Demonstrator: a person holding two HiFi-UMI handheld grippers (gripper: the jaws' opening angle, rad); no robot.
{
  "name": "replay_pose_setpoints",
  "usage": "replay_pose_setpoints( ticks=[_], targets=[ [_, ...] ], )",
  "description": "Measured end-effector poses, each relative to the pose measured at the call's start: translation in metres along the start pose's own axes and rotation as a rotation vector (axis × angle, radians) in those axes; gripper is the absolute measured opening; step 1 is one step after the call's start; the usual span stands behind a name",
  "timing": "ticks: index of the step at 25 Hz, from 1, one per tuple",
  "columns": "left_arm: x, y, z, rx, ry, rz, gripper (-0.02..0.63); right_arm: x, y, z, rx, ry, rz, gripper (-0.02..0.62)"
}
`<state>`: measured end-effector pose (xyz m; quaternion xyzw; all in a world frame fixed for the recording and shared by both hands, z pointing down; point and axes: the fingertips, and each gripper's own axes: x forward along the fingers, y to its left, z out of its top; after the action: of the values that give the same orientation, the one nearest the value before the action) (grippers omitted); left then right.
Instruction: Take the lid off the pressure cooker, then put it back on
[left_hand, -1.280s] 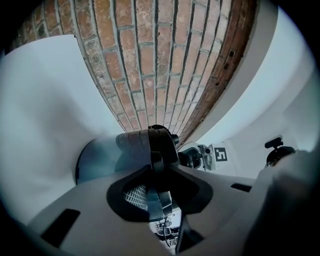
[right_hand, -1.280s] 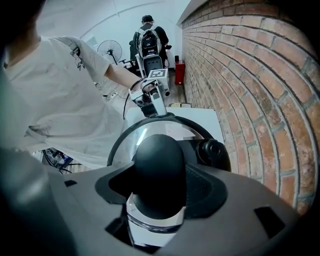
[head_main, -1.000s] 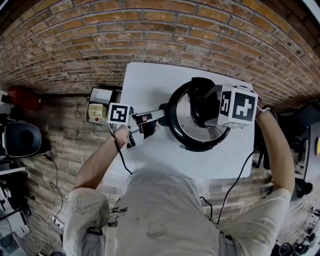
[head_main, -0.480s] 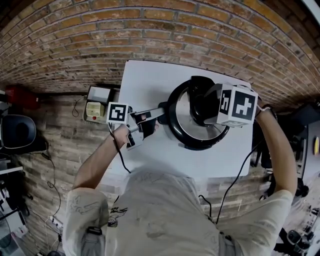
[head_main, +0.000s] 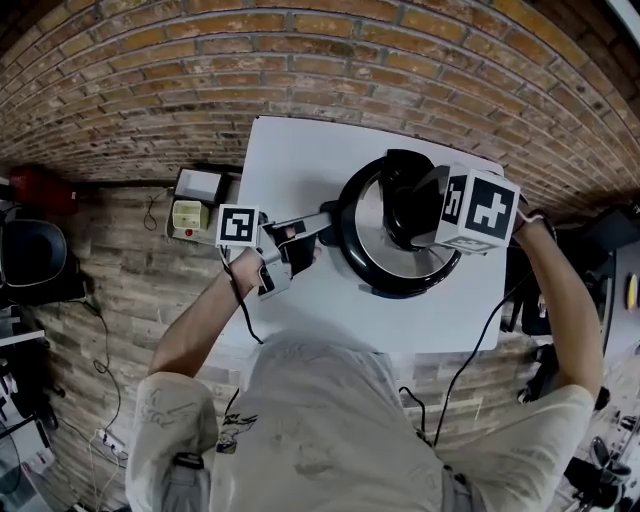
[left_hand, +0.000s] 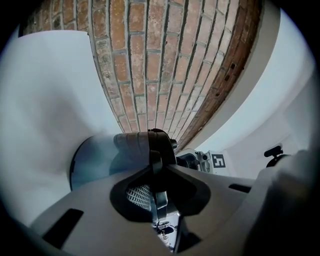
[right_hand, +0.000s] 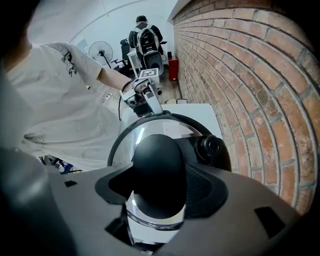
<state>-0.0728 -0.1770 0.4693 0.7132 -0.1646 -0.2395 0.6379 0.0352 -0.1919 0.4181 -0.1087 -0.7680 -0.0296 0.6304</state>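
Black knob (right_hand: 157, 165) is clamped by the right gripper (right_hand: 159, 181). The left gripper (left_hand: 159, 192), its jaws just closing on the cooker's (head_main: 395, 290) nine-o'clock handle (left_hand: 145, 147), should brace it firmly.

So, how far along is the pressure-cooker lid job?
Done: nothing visible; the shiny round lid sits on the cooker. In hand: right gripper clamps the black lid knob; left gripper has just been closing its jaws on the black side handle. Remaining: lift, then refit.
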Motion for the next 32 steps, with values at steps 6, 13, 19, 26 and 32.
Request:
replay_pose_setpoints(
  ticks=[6, 13, 19, 26, 32],
  targets=[
    [0.0, 0.0, 0.001, -0.006, -0.013, -0.002, 0.071, 0.001, -0.002, 0.0, 0.076, 0.004, -0.014, 0.298],
    [-0.001, 0.001, 0.001, -0.019, -0.035, -0.006, 0.071, 0.0, -0.007, -0.001, 0.329, -0.008, -0.057, 0.298],
    [-0.002, 0.001, 0.001, -0.017, -0.044, 0.002, 0.069, -0.001, -0.014, -0.002, 0.548, -0.026, -0.113, 0.299],
    [-0.002, 0.001, 0.001, -0.022, -0.048, 0.002, 0.069, -0.001, -0.012, -0.002, 0.548, -0.025, -0.113, 0.301],
    [-0.001, 0.001, 0.002, -0.022, -0.047, -0.003, 0.069, -0.001, -0.012, -0.002, 0.525, -0.026, -0.111, 0.299]
  ],
)
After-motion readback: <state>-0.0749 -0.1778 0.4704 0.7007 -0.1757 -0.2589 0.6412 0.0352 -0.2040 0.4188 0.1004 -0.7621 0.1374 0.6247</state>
